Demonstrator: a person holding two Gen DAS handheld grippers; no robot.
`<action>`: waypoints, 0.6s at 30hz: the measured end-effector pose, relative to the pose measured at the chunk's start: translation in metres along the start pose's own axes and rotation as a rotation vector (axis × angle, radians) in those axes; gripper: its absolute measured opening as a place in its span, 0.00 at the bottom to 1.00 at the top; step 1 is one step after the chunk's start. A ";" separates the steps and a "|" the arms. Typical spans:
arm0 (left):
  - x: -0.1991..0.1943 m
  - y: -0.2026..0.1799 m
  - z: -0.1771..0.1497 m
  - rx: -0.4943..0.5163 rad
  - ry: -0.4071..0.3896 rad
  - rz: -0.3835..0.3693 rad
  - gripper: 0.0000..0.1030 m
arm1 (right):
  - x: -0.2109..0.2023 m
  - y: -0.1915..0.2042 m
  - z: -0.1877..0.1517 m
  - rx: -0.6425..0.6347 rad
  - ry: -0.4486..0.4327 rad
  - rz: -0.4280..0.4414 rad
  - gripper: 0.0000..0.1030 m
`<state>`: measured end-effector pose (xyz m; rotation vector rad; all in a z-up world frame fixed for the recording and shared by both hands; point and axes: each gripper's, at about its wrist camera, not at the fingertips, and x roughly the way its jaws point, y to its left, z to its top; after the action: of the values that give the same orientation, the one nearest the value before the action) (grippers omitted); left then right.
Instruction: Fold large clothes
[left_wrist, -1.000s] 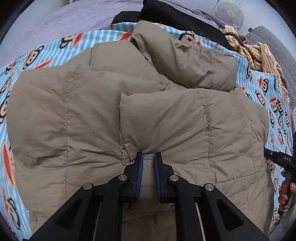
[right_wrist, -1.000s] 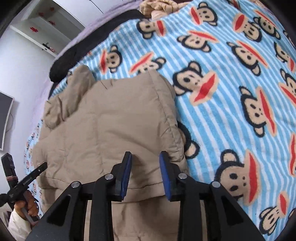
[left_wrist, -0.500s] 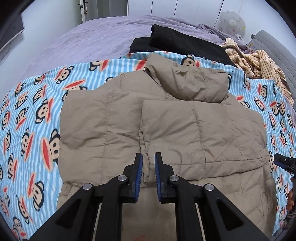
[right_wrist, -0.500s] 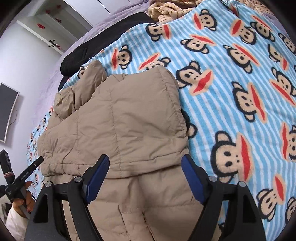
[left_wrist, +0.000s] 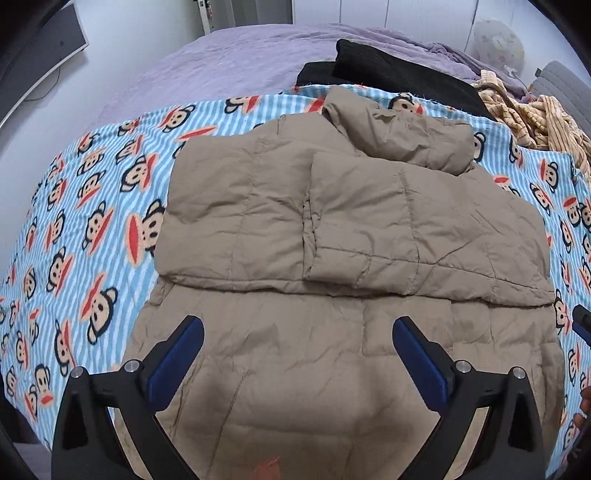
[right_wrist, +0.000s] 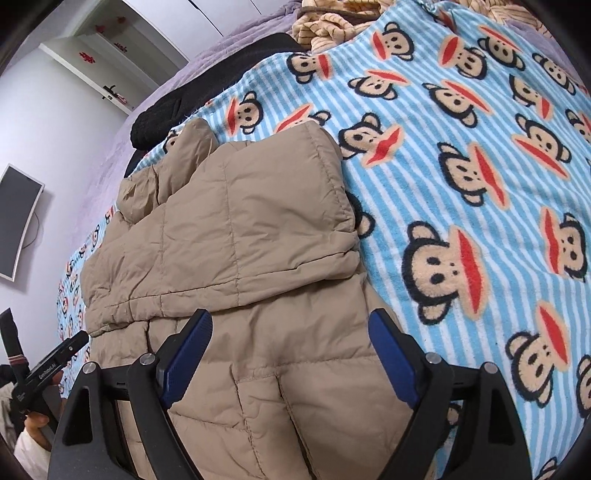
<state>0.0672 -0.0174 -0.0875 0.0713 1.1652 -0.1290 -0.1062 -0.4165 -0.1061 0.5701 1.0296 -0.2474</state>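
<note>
While both tools are held above the bed, a tan quilted jacket (left_wrist: 332, 229) is seen lying flat on a blue striped monkey-print blanket (left_wrist: 92, 206), its upper part folded down over the lower part so that a straight fold edge runs across the garment. The hood (left_wrist: 399, 136) is bunched at the jacket's far end, toward the far edge of the blanket. The left tool (left_wrist: 295, 354) is seen with its jaws opening, spread wide over the lower half of the jacket; nothing is pinched between the blue pads (left_wrist: 177, 358). The right tool (right_wrist: 290, 354) is also opening, spread wide above the jacket's right side near the fold edge, and no fabric is gripped. In the right wrist view the left tool (right_wrist: 44, 373) and the hand holding it are visible beyond the jacket's left edge. A black garment (left_wrist: 388, 74) and a striped beige garment (left_wrist: 535, 118) are piled past the blanket's far edge on a purple bedsheet (left_wrist: 221, 66).
</note>
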 end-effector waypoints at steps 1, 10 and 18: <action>-0.003 0.004 -0.002 -0.017 0.012 -0.008 0.99 | -0.003 0.002 -0.002 -0.016 -0.011 -0.007 0.86; -0.033 0.037 -0.038 -0.020 0.090 -0.041 0.99 | -0.020 0.003 -0.024 -0.029 0.044 0.043 0.86; -0.063 0.099 -0.071 -0.026 0.119 -0.083 0.99 | -0.023 -0.001 -0.069 0.114 0.146 0.056 0.86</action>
<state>-0.0085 0.0935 -0.0588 0.0076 1.2885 -0.1851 -0.1692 -0.3803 -0.1131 0.7281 1.1440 -0.2184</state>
